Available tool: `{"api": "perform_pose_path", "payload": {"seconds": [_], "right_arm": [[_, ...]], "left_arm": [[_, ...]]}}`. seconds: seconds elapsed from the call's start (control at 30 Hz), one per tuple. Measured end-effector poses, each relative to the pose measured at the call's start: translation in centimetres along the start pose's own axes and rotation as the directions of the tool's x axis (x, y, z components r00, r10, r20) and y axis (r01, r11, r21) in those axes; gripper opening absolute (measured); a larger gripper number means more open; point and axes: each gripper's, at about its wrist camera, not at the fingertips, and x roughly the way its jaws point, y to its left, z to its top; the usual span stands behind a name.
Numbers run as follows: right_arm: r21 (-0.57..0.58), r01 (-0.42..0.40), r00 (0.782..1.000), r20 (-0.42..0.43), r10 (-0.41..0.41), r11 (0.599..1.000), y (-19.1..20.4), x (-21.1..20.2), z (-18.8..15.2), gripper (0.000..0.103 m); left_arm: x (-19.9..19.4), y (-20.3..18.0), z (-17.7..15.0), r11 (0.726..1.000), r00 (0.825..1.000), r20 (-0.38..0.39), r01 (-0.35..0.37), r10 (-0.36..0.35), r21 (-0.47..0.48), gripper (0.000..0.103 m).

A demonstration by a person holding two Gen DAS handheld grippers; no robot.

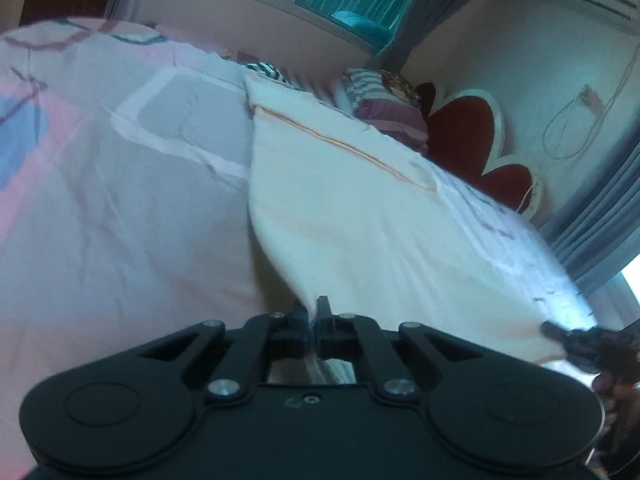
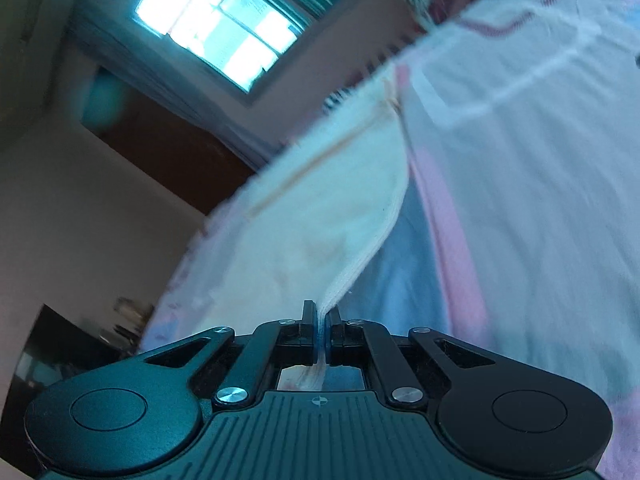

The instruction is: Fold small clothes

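A small cream-white garment point(image 1: 360, 208) with a thin orange seam lies stretched over the bed. My left gripper point(image 1: 314, 314) is shut on its near edge, the cloth pulled taut into the jaws. My right gripper point(image 2: 322, 320) is shut on another edge of the same garment point(image 2: 320, 216), which rises from the jaws toward the upper right. The right gripper also shows in the left wrist view point(image 1: 576, 338) at the far right, pinching the garment's edge.
The bed is covered by a pale pink and lilac patterned sheet point(image 1: 100, 200). Folded striped clothes point(image 1: 380, 100) lie at the far end by a red heart-shaped headboard point(image 1: 468, 128). A window point(image 2: 216, 20) and grey curtains point(image 1: 600, 216) stand behind.
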Motion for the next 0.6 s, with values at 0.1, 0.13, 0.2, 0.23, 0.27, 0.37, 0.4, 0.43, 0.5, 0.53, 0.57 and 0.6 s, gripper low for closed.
{"api": "perform_pose_path", "payload": {"seconds": [0.1, 0.13, 0.2, 0.23, 0.27, 0.37, 0.4, 0.43, 0.5, 0.53, 0.57, 0.6], "right_arm": [[0.001, 0.094, 0.995, -0.045, -0.094, 0.996, -0.9, 1.4, -0.7, 0.002], [0.022, 0.147, 0.986, -0.089, -0.144, 0.989, -1.6, 2.0, -0.9, 0.002], [0.026, 0.194, 0.976, -0.106, -0.190, 0.981, -1.3, 2.5, -1.0, 0.002], [0.031, 0.178, 0.981, -0.079, -0.175, 0.984, -0.6, 2.2, -0.8, 0.002], [0.041, 0.159, 0.986, -0.049, -0.157, 0.986, 0.1, 1.8, -0.4, 0.002], [-0.005, 0.135, 0.990, 0.027, -0.135, 0.991, 3.0, 1.2, 1.8, 0.002], [-0.021, 0.131, 0.990, 0.051, -0.130, 0.991, 4.1, 1.2, 3.0, 0.002], [-0.029, 0.127, 0.990, 0.072, -0.125, 0.991, 5.0, 1.3, 4.1, 0.002], [-0.040, 0.121, 0.986, 0.116, -0.116, 0.992, 6.7, 2.0, 6.8, 0.002], [-0.038, 0.116, 0.985, 0.134, -0.110, 0.992, 7.1, 2.0, 7.9, 0.002], [-0.029, 0.109, 0.983, 0.153, -0.103, 0.994, 7.7, 2.5, 9.5, 0.002], [-0.022, 0.108, 0.980, 0.170, -0.103, 0.994, 8.1, 3.1, 10.9, 0.002]], "left_arm": [[1.8, 1.2, -0.8, 0.999, 0.994, -0.093, -0.051, 0.050, -0.005, 0.003], [1.8, 1.4, -0.7, 0.999, 0.996, -0.084, -0.040, 0.037, -0.037, 0.003], [1.3, 1.2, -0.2, 0.997, 0.997, -0.070, -0.041, 0.037, -0.058, 0.003], [0.8, 1.1, 0.1, 0.997, 0.999, -0.047, -0.027, 0.024, -0.074, 0.003], [0.4, 1.0, 0.5, 0.995, 1.000, -0.025, -0.007, 0.004, -0.098, 0.003], [-0.8, 0.4, 2.8, 0.990, 0.998, 0.054, 0.030, -0.023, -0.134, 0.002], [-1.0, 0.3, 3.7, 0.989, 0.997, 0.075, 0.039, -0.028, -0.144, 0.002], [-1.1, 0.1, 4.8, 0.987, 0.995, 0.098, 0.048, -0.034, -0.152, 0.002], [-0.9, -0.6, 7.1, 0.986, 0.990, 0.140, 0.056, -0.034, -0.158, 0.002], [-0.6, -1.0, 8.4, 0.985, 0.987, 0.156, 0.054, -0.028, -0.161, 0.002], [-0.3, -1.2, 9.6, 0.985, 0.985, 0.172, 0.051, -0.022, -0.167, 0.002], [0.3, -1.4, 11.2, 0.983, 0.982, 0.190, 0.052, -0.018, -0.175, 0.002]]}}
